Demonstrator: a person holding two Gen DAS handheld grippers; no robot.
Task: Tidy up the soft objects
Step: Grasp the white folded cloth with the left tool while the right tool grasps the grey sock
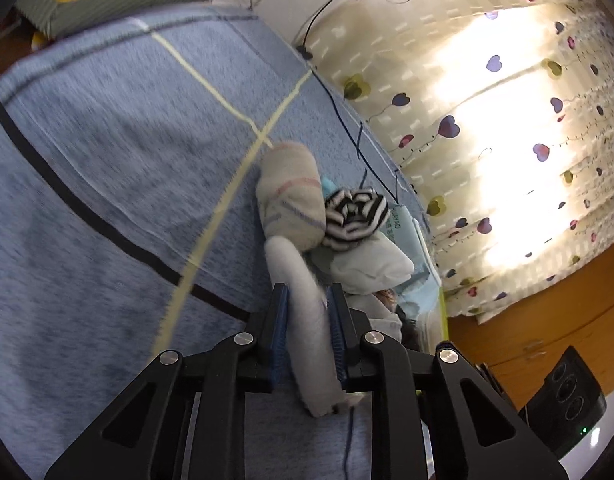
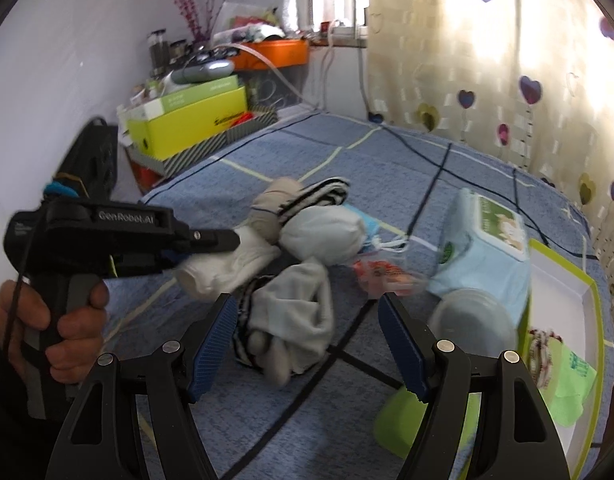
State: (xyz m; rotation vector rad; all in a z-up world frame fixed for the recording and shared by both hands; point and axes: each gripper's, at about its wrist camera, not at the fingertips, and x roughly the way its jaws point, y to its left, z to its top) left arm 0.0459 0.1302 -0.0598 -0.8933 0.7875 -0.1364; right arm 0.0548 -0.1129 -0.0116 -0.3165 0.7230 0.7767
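Observation:
A heap of socks lies on the blue bedspread (image 1: 107,160). My left gripper (image 1: 307,292) is shut on a long white sock (image 1: 311,344) that runs back between its blue pads. Beyond it lie a beige striped sock roll (image 1: 291,196), a black-and-white striped sock (image 1: 355,216) and a white bundle (image 1: 371,264). In the right wrist view the left gripper (image 2: 223,242), held by a person's hand (image 2: 67,320), pinches that white sock (image 2: 219,268). My right gripper (image 2: 307,308) stands open just above a pale grey sock (image 2: 295,312), not touching it.
A light blue wipes pack (image 2: 483,248), a round clear lid (image 2: 471,320) and a green-rimmed white box (image 2: 563,280) sit to the right of the heap. A yellow-green box (image 2: 187,120) stands at the bed's far left corner. A heart-patterned curtain (image 1: 487,140) runs along the far side.

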